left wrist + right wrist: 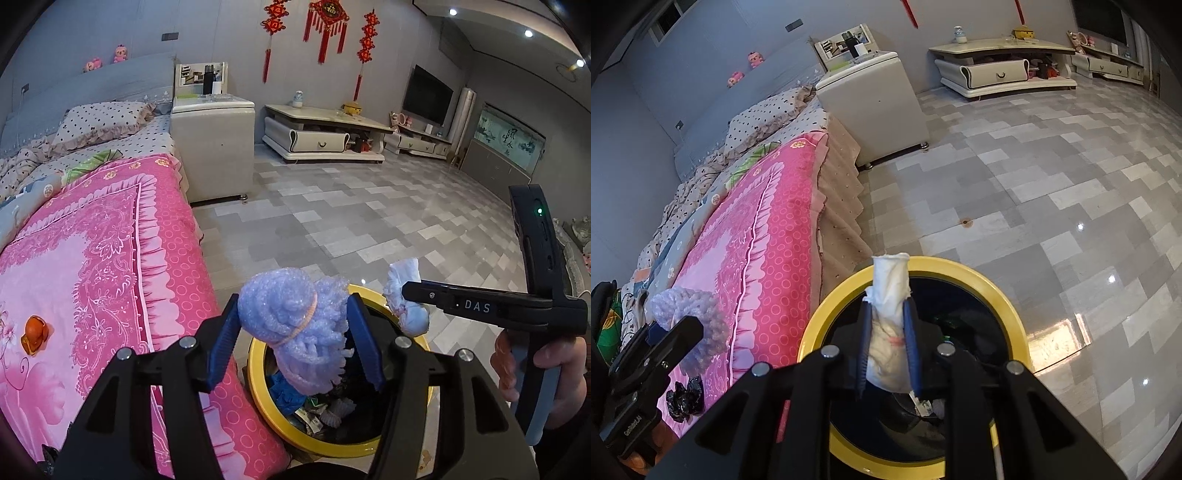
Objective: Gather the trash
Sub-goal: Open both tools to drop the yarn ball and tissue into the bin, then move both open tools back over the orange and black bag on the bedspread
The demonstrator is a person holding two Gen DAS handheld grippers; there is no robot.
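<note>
left claw [295,332]: blue ribbed fingers [223,343] spread on either side of a pale lilac foam-net bundle tied with a thin orange band [295,325]; the bundle sits between them, above the bin; whether the pads press on it cannot be told.
right claw [889,339]: fingers [911,347] pressed together on a crumpled white tissue wad with a pink band [890,325], pinching it near its middle; the wad stands upright, its top end clear of the tips.
right hand [561,373]: wrapped round the handle of the black right tool, seen from the left wrist view.
trash bin [997,291]: round, yellow-rimmed, dark inside, standing on the floor just beside the bed; both bundles hang over its opening.
bin contents [314,406]: blue and mixed scraps lie inside.
bed [110,240]: covered with a pink floral quilt; an orange translucent wrapper [34,334] lies on it.
black crumpled plastic piece [685,400]: lies on the quilt near the bed edge.
floor [1034,184]: grey patchwork tiles.
</note>
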